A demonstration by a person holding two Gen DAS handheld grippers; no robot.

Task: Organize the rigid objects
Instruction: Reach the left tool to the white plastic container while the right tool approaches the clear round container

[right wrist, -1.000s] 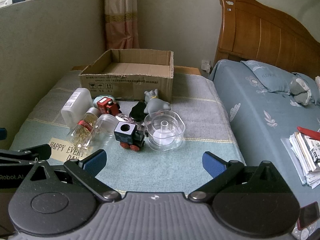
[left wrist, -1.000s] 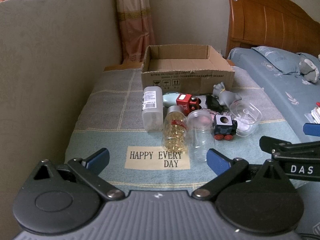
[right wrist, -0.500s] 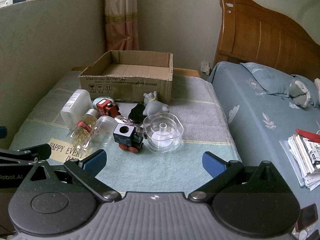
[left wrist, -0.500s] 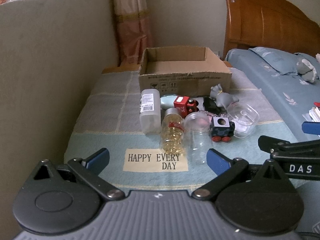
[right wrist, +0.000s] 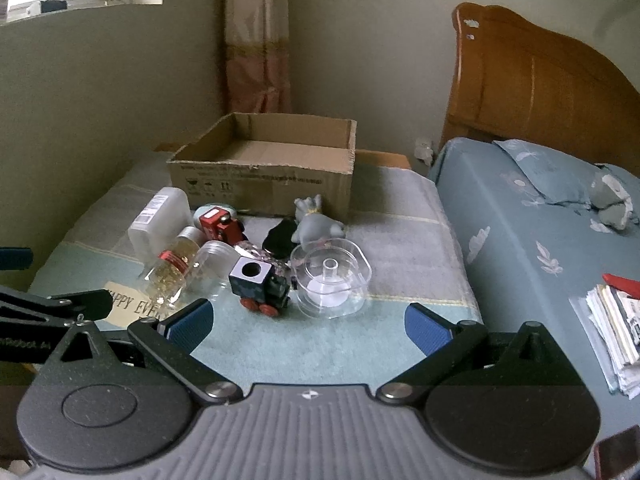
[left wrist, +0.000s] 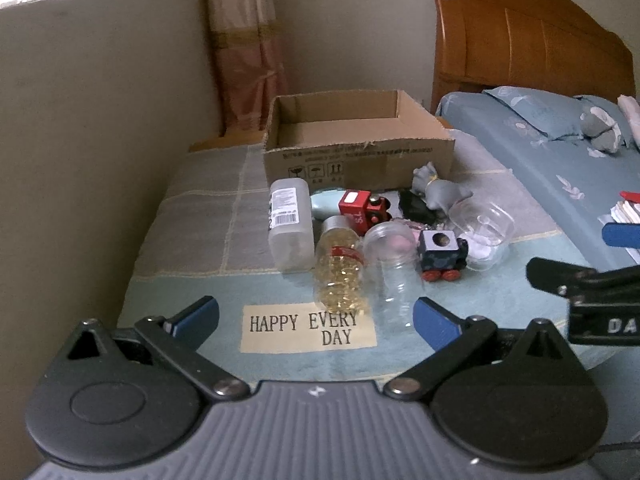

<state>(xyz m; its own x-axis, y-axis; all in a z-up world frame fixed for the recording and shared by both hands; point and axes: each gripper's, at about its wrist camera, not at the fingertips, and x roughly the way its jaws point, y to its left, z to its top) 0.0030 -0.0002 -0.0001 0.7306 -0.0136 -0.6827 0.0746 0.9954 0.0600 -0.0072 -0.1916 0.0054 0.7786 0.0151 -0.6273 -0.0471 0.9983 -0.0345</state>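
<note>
Bedroom wall and curtain stand behind a patchwork mat (left wrist: 192, 216) bearing an open cardboard box (left wrist: 356, 160). Just before the box lies a cluster: a white bottle (left wrist: 290, 226), a capsule bottle (left wrist: 340, 276) and a clear jar (left wrist: 394, 264), all 3 lying down with long axes running toward the box. Red train (left wrist: 362, 210), blue train (right wrist: 260, 286), grey figurine (right wrist: 316, 226) and clear container (right wrist: 330, 280) crowd beside them. Left gripper (left wrist: 316, 318) and right gripper (right wrist: 308, 322) hover nearer, both spread wide, holding nothing.

- The cream patch (left wrist: 308, 328) on the blue blanket says "HAPPY EVERY DAY".
- The right gripper (left wrist: 600, 280) shows white letters "DA" — the rest is cut off.
- The red toy train (left wrist: 362, 210) has "SL" on its side.
</note>
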